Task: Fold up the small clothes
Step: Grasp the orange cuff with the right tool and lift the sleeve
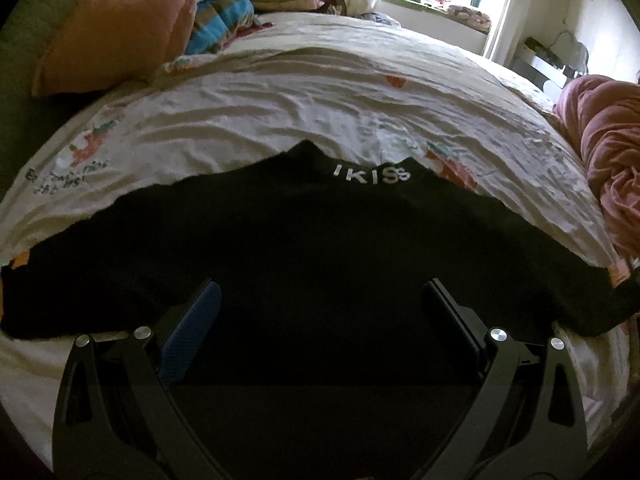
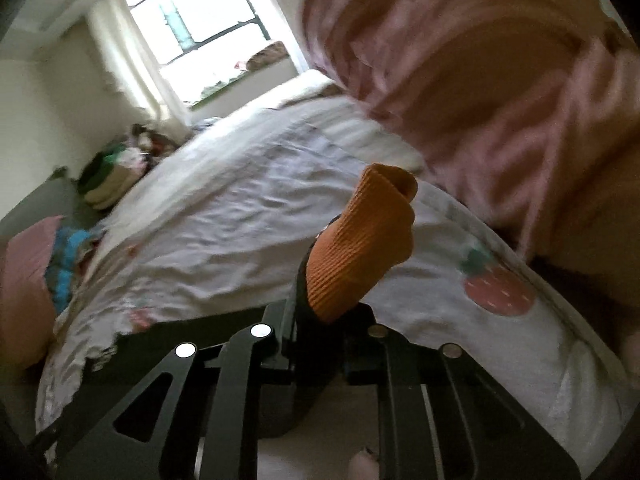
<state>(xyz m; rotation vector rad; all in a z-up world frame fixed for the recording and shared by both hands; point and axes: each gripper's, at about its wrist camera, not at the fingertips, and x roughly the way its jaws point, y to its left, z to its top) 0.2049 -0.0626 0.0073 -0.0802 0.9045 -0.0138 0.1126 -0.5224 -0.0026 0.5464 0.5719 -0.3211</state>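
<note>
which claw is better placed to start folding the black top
Left. The left claw hovers open right over the black top spread on the bed sheet; the right claw is shut on an orange cuff.

Left gripper [image 1: 320, 316]: my black two-finger tool, its arms angular with triangular cut-outs.
Left pads: the finger at 8 o'clock wears a blue textured pad [image 1: 192, 336]; the one at 4 o'clock looks plain black.
Left fasteners: four round silver screw heads [image 1: 498, 335], two per arm.
Right gripper [image 2: 320, 300]: the same black linkage with slotted cut-outs.
Right fasteners: two bright screw heads [image 2: 261, 330] at 7 o'clock, two duller at 5 o'clock.
</note>
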